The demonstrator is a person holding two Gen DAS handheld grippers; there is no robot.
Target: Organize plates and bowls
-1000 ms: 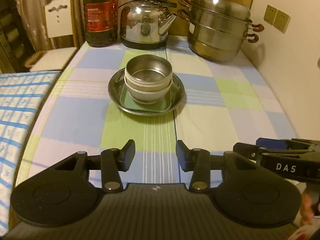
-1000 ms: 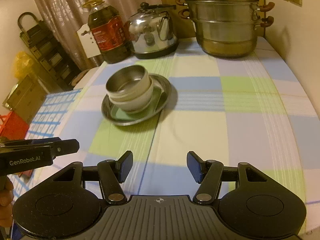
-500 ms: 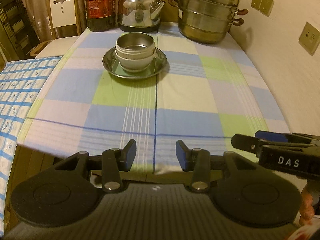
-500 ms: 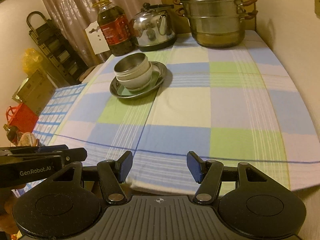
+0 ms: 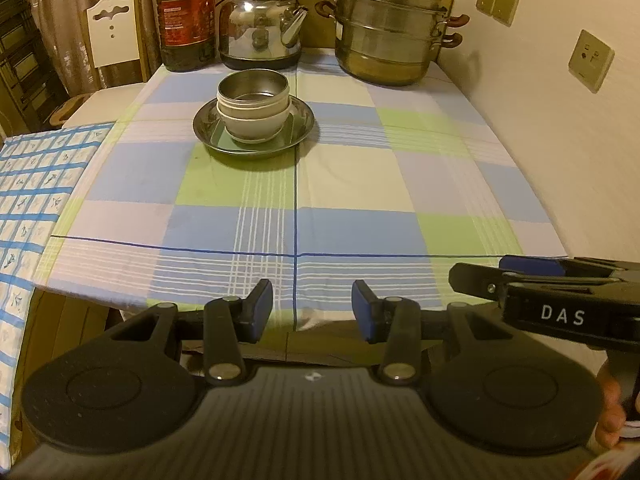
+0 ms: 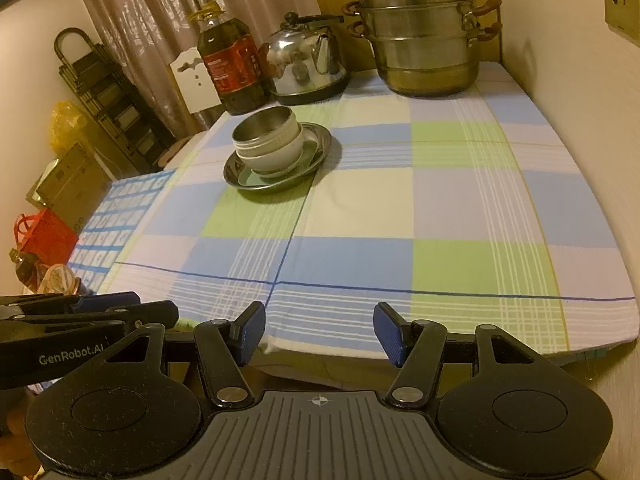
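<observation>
A steel bowl (image 5: pixel 253 88) (image 6: pixel 264 124) is nested in a stack of white bowls (image 5: pixel 256 122) (image 6: pixel 280 152). The stack stands on a steel plate (image 5: pixel 300 130) (image 6: pixel 320 140) at the far middle of the checked tablecloth. My left gripper (image 5: pixel 312 312) hangs open and empty over the table's near edge, far from the stack. The right gripper (image 6: pixel 319 334) is also open and empty at the near edge. Each gripper shows at the side of the other's view: the right gripper (image 5: pixel 516 276), the left gripper (image 6: pixel 120 308).
At the back stand an oil bottle (image 5: pixel 185 16), a steel kettle (image 5: pixel 260 32) and a two-tier steamer pot (image 5: pixel 390 28). A wall with sockets (image 5: pixel 592 60) runs along the right. A blue-patterned cloth (image 5: pixel 28 200) and a white chair (image 5: pixel 112 30) lie left.
Both grippers have drawn back from the stack toward the near edge of the table, so the plate and bowls look smaller and farther. Their jaws have kept the same gap.
</observation>
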